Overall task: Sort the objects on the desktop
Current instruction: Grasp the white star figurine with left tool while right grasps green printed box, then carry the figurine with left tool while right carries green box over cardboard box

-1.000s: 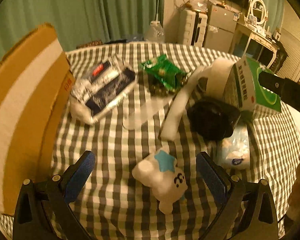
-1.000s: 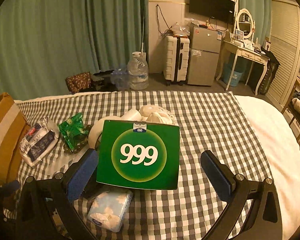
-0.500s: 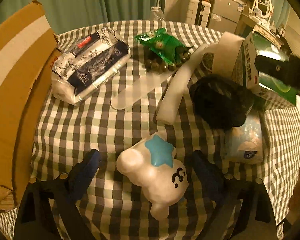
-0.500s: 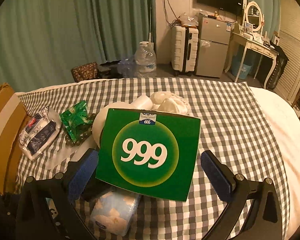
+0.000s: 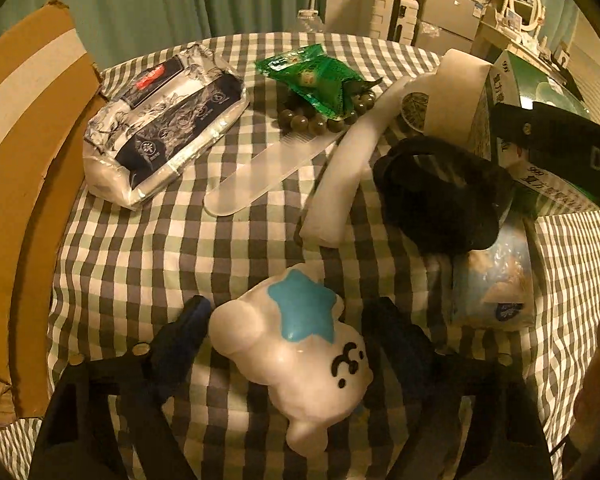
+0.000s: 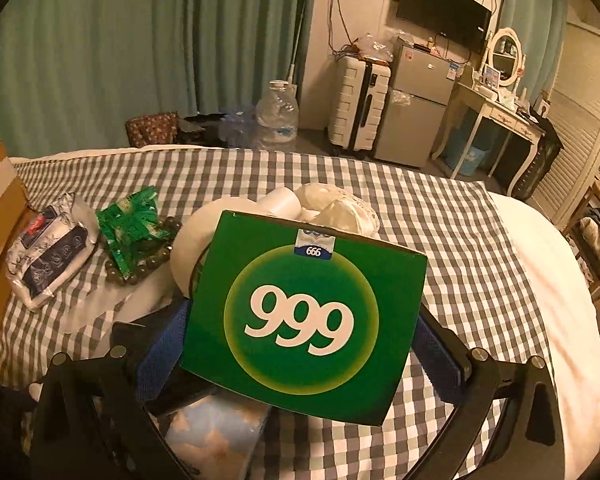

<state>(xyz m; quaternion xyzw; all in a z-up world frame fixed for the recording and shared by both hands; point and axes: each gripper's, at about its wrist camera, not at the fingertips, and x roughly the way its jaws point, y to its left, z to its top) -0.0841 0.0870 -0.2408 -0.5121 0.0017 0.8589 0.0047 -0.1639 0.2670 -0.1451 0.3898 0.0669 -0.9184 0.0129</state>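
The left claw (image 5: 288, 328) points steeply down at a white bear-shaped toy (image 5: 296, 356) with a blue star on it, lying on the checked cloth (image 5: 148, 248) at the near edge of the clutter. Its jaws have just been closing and now stand on either side of the toy; the left pad (image 5: 188, 324) sits right at the toy's flank and the right one looks just clear of it, so no firm grip shows.

Beyond the toy, from left to right, lie a silver and dark blue packet (image 5: 164, 128), a clear plastic comb (image 5: 268, 172), a green foil sachet (image 5: 316, 76) resting on a string of dark beads (image 5: 320, 120), a white strip (image 5: 348, 168), a black pouch (image 5: 444, 192) and a pale blue tissue pack (image 5: 496, 280). A cardboard box (image 5: 20, 160) stands along the left edge.

The right claw (image 6: 300, 348) is at the green "999" box (image 6: 304, 316), which stands tilted on the cloth over the tissue pack. The blue pads (image 6: 162, 352) are close against both sides of the box, but I cannot tell whether they press on it. Behind the box sit a white roll (image 6: 280, 200) and a crumpled white bundle (image 6: 336, 208)
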